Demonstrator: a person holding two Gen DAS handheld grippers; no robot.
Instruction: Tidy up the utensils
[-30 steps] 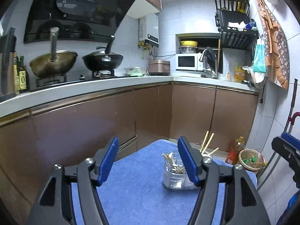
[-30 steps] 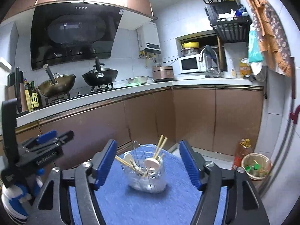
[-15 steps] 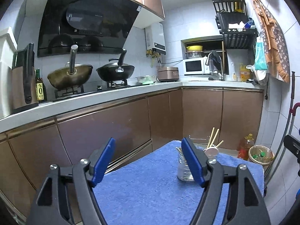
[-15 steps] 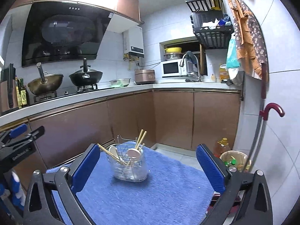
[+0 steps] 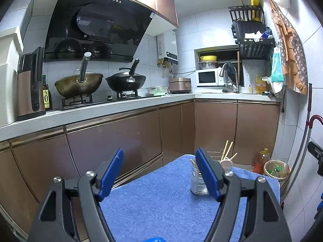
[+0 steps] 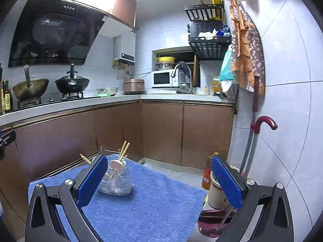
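A clear holder [image 6: 117,182] stands on the blue cloth [image 6: 145,205], filled with wooden chopsticks [image 6: 123,150] and a pale spoon [image 6: 116,164]. A wire rack sits just behind it. My right gripper [image 6: 159,177] hangs open and empty, with the holder just inside its left finger. In the left wrist view the same holder [image 5: 197,183] peeks out from behind the right finger, with chopsticks [image 5: 227,150] sticking up. My left gripper [image 5: 160,170] is open too, nothing between its blue pads, well back from the holder.
Brown cabinets [image 5: 121,141] run under a white counter with two woks [image 5: 125,79], a kettle and a microwave [image 5: 209,77]. On the floor to the right stand an oil bottle [image 5: 260,160], a small bin [image 5: 277,169] and a cane [image 6: 262,125] against the tiled wall.
Both grippers have drawn back from the holder, which now looks smaller and farther. The right gripper's jaws have spread much wider and swung right; the left jaws opened slightly.
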